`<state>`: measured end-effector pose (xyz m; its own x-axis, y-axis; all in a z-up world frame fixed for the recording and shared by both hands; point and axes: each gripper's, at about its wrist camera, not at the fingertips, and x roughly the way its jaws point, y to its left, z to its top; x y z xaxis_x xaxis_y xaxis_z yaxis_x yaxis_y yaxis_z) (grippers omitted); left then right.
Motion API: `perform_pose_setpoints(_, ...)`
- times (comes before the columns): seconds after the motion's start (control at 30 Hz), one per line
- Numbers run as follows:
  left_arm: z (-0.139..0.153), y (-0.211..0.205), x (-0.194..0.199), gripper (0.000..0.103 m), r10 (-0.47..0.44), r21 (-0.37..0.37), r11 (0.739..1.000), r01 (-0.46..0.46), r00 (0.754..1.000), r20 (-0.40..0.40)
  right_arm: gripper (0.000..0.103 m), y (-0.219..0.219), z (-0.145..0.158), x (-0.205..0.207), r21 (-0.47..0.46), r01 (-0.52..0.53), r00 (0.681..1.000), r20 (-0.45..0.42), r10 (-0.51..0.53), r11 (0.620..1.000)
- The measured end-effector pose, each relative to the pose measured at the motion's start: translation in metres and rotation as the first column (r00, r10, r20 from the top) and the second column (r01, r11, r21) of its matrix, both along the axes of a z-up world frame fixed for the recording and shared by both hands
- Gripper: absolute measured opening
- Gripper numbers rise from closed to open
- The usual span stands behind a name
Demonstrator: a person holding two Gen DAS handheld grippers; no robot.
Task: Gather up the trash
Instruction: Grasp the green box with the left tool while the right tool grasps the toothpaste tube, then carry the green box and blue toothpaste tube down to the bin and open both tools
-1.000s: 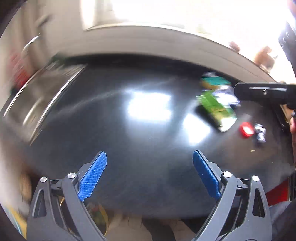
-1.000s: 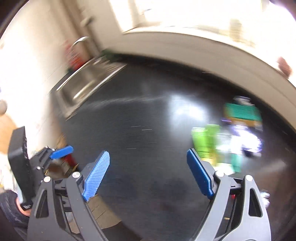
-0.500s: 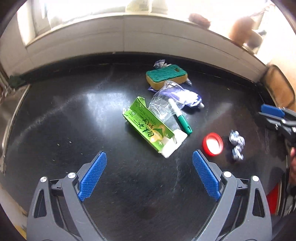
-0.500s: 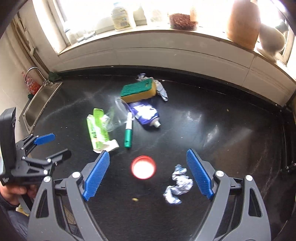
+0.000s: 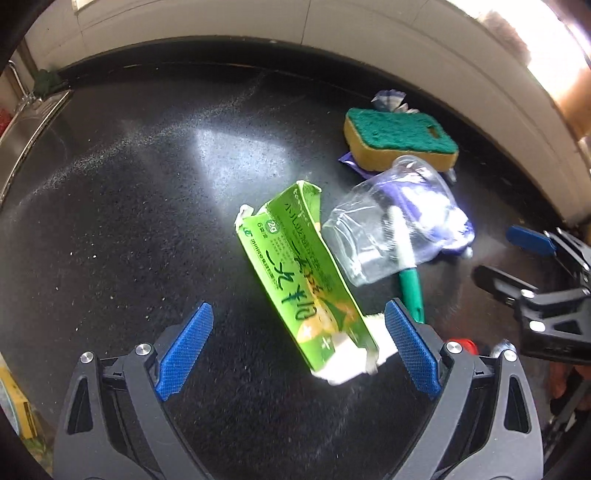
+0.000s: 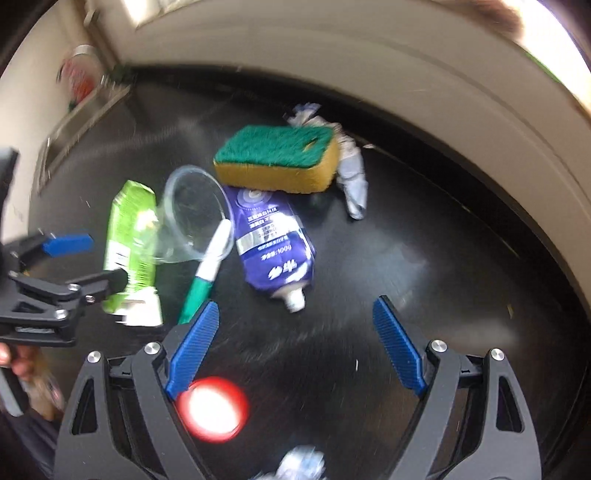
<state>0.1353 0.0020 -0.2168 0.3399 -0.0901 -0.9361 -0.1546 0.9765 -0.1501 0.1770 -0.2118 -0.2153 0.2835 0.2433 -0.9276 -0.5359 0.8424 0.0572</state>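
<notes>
A flattened green carton [image 5: 304, 277] lies on the black counter [image 5: 129, 221], its near end between my open left gripper's [image 5: 295, 347] fingers. Beside it lie a clear plastic cup [image 5: 388, 229], a green-and-white marker [image 5: 408, 280], a purple pouch [image 6: 271, 243], a green-and-yellow sponge [image 5: 399, 138] and a crumpled wrapper [image 6: 351, 173]. My open right gripper [image 6: 295, 343] hovers just short of the pouch, with a red lid [image 6: 212, 408] under its left finger and crumpled foil [image 6: 301, 463] at the bottom edge. The carton [image 6: 131, 236] shows in the right wrist view too.
A steel sink [image 5: 26, 125] sits at the far left of the counter. A white tiled wall [image 5: 332, 29] runs along the back. The right gripper [image 5: 532, 269] shows at the right edge of the left wrist view; the left gripper [image 6: 70, 258] shows at the right wrist view's left edge.
Both grippers have swung over the trash pile and moved closer and lower. The carton now lies between the left fingers; the red lid has slid under the right gripper.
</notes>
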Motion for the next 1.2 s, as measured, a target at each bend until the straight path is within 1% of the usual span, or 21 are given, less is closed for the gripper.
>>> perform_pose_setpoints(0.03,-0.003,0.000,0.002,0.091,0.004,0.004,1.000,-0.004,1.000,-0.004,0.083,0.006,-0.009,0.006,-0.019,-0.033,0.999,-0.002,0.033,0.999)
perform_pose_setpoints(0.13,-0.013,0.001,0.006,0.090,0.016,0.025,1.000,-0.015,1.000,-0.025,0.082,0.017,-0.023,0.018,-0.039,-0.098,0.995,0.000,0.098,0.994)
perform_pose_setpoints(0.17,-0.015,0.001,0.008,0.089,0.019,0.026,0.999,-0.018,0.999,-0.031,0.079,0.020,-0.027,0.021,-0.046,-0.116,0.993,0.003,0.116,0.992)
perform_pose_setpoints(0.23,-0.021,0.001,0.011,0.081,0.023,0.026,0.999,-0.022,0.999,-0.037,0.077,0.026,-0.030,0.026,-0.053,-0.149,0.989,0.017,0.150,0.987)
perform_pose_setpoints(0.27,-0.022,0.001,0.012,0.079,0.022,0.040,0.999,-0.021,0.999,-0.033,0.076,0.028,-0.031,0.028,-0.052,-0.159,0.987,0.022,0.160,0.986)
perform_pose_setpoints(0.3,-0.022,0.000,0.012,0.071,0.016,0.056,0.998,-0.014,1.000,-0.026,0.075,0.030,-0.031,0.029,-0.052,-0.167,0.985,0.029,0.169,0.985)
perform_pose_setpoints(0.33,-0.021,-0.002,0.013,0.062,-0.001,0.075,0.997,0.002,1.000,-0.017,0.072,0.033,-0.032,0.029,-0.049,-0.185,0.982,0.034,0.186,0.982)
perform_pose_setpoints(0.37,-0.021,-0.003,0.012,0.057,-0.010,0.085,0.996,0.011,1.000,-0.012,0.068,0.034,-0.033,0.029,-0.049,-0.193,0.980,0.032,0.195,0.980)
perform_pose_setpoints(0.4,-0.020,-0.004,0.013,0.041,-0.022,0.098,0.995,0.022,1.000,0.003,0.064,0.035,-0.033,0.029,-0.040,-0.200,0.979,0.031,0.201,0.979)
perform_pose_setpoints(0.43,-0.019,-0.005,0.014,0.038,-0.039,0.100,0.994,0.038,0.999,0.005,0.053,0.035,-0.031,0.028,-0.019,-0.203,0.979,0.025,0.203,0.979)
perform_pose_setpoints(0.47,-0.018,-0.005,0.014,0.037,-0.043,0.094,0.995,0.043,0.999,0.002,0.053,0.037,-0.030,0.028,-0.024,-0.199,0.980,0.026,0.200,0.980)
perform_pose_setpoints(0.53,-0.016,-0.006,0.009,0.032,-0.048,0.095,0.994,0.046,0.999,0.016,0.053,0.037,-0.028,0.027,-0.019,-0.185,0.983,-0.003,0.185,0.982)
perform_pose_setpoints(0.6,-0.009,-0.005,0.004,0.030,-0.072,0.104,0.992,0.069,0.997,0.027,0.053,0.031,-0.026,0.022,-0.013,-0.161,0.987,-0.026,0.161,0.987)
perform_pose_setpoints(0.73,0.006,-0.004,-0.005,0.030,-0.105,0.115,0.989,0.098,0.993,0.055,0.053,0.014,-0.013,-0.001,-0.002,-0.103,0.994,-0.034,0.103,0.995)
perform_pose_setpoints(0.83,0.020,-0.001,-0.017,0.030,-0.131,0.112,0.986,0.122,0.989,0.076,0.053,-0.002,0.000,-0.022,-0.006,-0.047,0.999,-0.028,0.046,0.999)
perform_pose_setpoints(0.9,0.023,-0.002,-0.026,0.030,-0.148,0.111,0.984,0.138,0.985,0.088,0.053,-0.013,0.009,-0.033,0.000,-0.006,1.000,-0.023,0.006,1.000)
perform_pose_setpoints(1.03,0.033,-0.001,-0.044,0.030,-0.181,0.108,0.980,0.169,0.978,0.107,0.053,-0.040,0.030,-0.060,0.023,0.106,0.994,-0.008,-0.106,0.994)
perform_pose_setpoints(1.2,0.041,0.006,-0.062,0.030,-0.195,0.107,0.977,0.183,0.973,0.123,0.053,-0.048,0.049,-0.086,0.050,0.185,0.982,0.015,-0.186,0.981)
